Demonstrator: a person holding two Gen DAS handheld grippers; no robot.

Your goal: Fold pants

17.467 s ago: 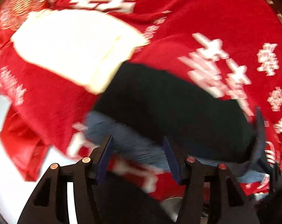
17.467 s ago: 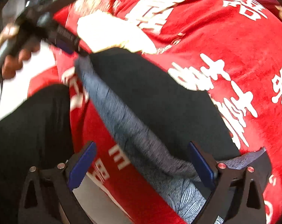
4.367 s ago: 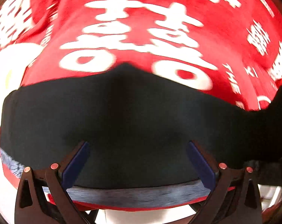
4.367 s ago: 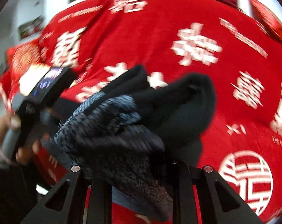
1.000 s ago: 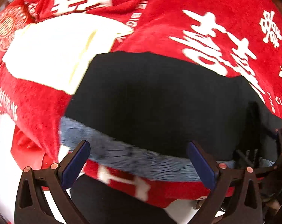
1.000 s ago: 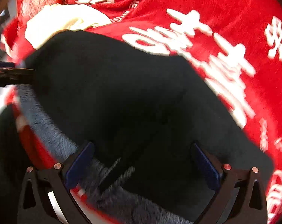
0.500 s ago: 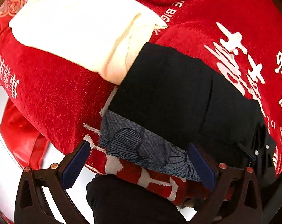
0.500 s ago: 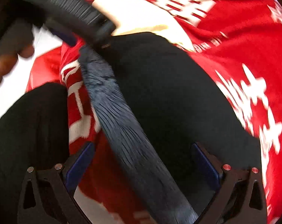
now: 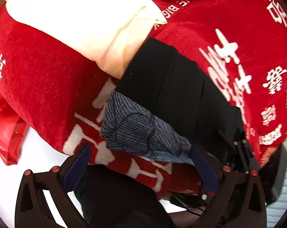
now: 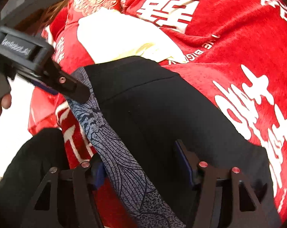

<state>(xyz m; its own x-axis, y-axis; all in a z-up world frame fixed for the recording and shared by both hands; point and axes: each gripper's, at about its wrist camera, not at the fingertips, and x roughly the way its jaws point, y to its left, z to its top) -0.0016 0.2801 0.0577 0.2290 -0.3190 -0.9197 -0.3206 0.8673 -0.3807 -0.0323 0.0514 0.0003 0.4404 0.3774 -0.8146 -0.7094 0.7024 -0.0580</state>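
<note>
The black pants (image 9: 173, 87) lie folded flat on the red blanket, with their grey-blue patterned waistband (image 9: 139, 131) at the near edge. My left gripper (image 9: 139, 163) is open, its jaws wide apart just in front of the waistband's left end, touching nothing. In the right wrist view the pants (image 10: 162, 114) fill the middle and the waistband (image 10: 113, 144) runs diagonally down. My right gripper (image 10: 143, 165) is open, straddling the waistband and pants edge. The left gripper (image 10: 48, 76) shows at the upper left, over the waistband's far end.
A red blanket (image 9: 228, 19) with white characters covers the bed. A folded cream garment (image 9: 77, 19) lies beyond the pants, also seen in the right wrist view (image 10: 120, 38). The blanket hangs over the near edge above a white floor (image 9: 10, 180). A person's dark-clothed leg (image 10: 29, 161) is close.
Both grippers have drawn back toward the near edge of the bed. The right gripper's jaws are somewhat narrower than half a second ago. The pants lie still.
</note>
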